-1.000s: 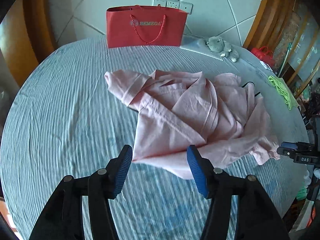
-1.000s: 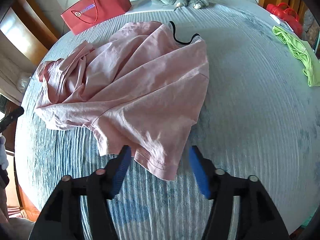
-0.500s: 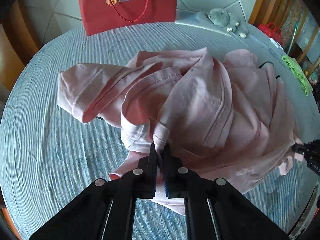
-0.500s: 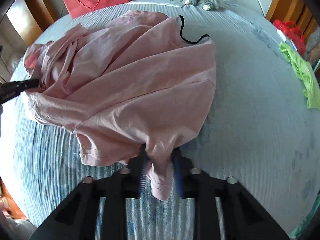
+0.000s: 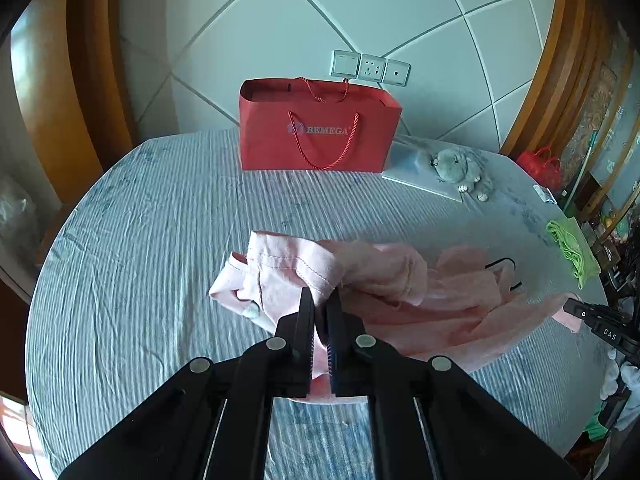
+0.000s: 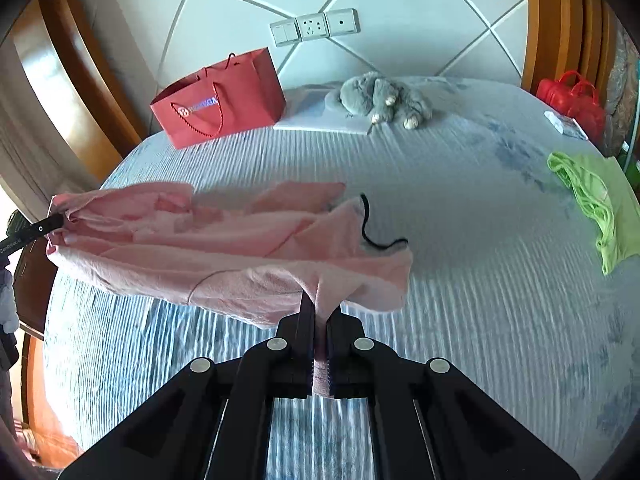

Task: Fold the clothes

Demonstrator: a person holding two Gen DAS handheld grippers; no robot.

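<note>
A pink shirt [image 5: 400, 280] with a black-trimmed neckline [image 6: 366, 224] hangs stretched above the striped blue bed [image 5: 160, 220], held at two ends. My left gripper [image 5: 320, 300] is shut on a hemmed edge of the pink shirt, which bunches just beyond the fingertips. My right gripper [image 6: 320, 308] is shut on another hem of the pink shirt [image 6: 224, 248], and cloth shows between its fingers. The left gripper [image 6: 54, 222] appears at the left edge of the right wrist view, pinching the far end. The right gripper [image 5: 570, 306] shows at the right of the left wrist view.
A red paper bag [image 5: 316, 128] stands at the head of the bed by the padded wall. A grey plush toy [image 6: 380, 98] lies on a flat white pillow [image 6: 312, 116]. A green garment [image 6: 592, 200] lies at the bed's right edge, near a red handbag [image 6: 572, 100].
Both grippers went from open to shut on the shirt's hems, then rose and drew apart. The shirt has lifted off the bed and now stretches between them.
</note>
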